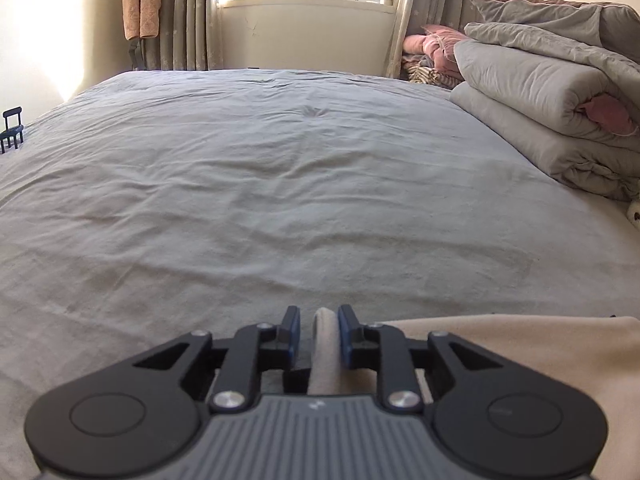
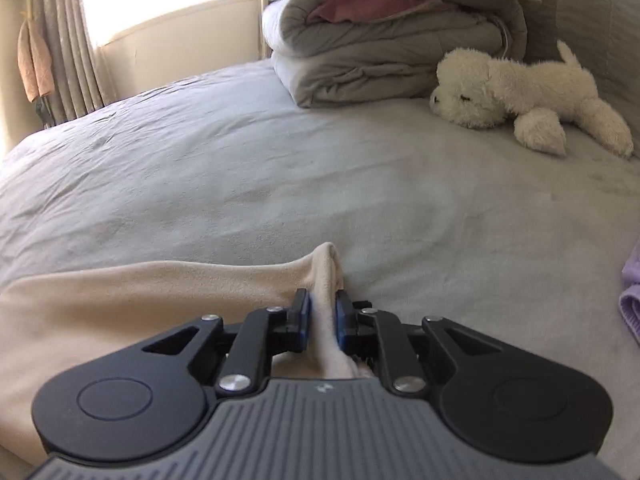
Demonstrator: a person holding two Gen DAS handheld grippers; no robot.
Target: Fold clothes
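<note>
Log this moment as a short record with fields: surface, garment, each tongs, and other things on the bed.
surface: bed with grey sheet
garment: beige fleece garment, lying on the sheet, its edge pinched up at two spots
left tongs: a fold of the beige fabric between the pads, gap on one side, not clamped
right tongs: closed on a raised fold of the garment
far side of the bed: folded grey duvet, white plush dog
right edge: lilac cloth

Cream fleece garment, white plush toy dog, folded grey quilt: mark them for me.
cream fleece garment (image 2: 132, 292), right wrist view, flat upper panel
white plush toy dog (image 2: 476, 88), right wrist view, head
folded grey quilt (image 1: 532, 92), left wrist view, rolled fold
</note>
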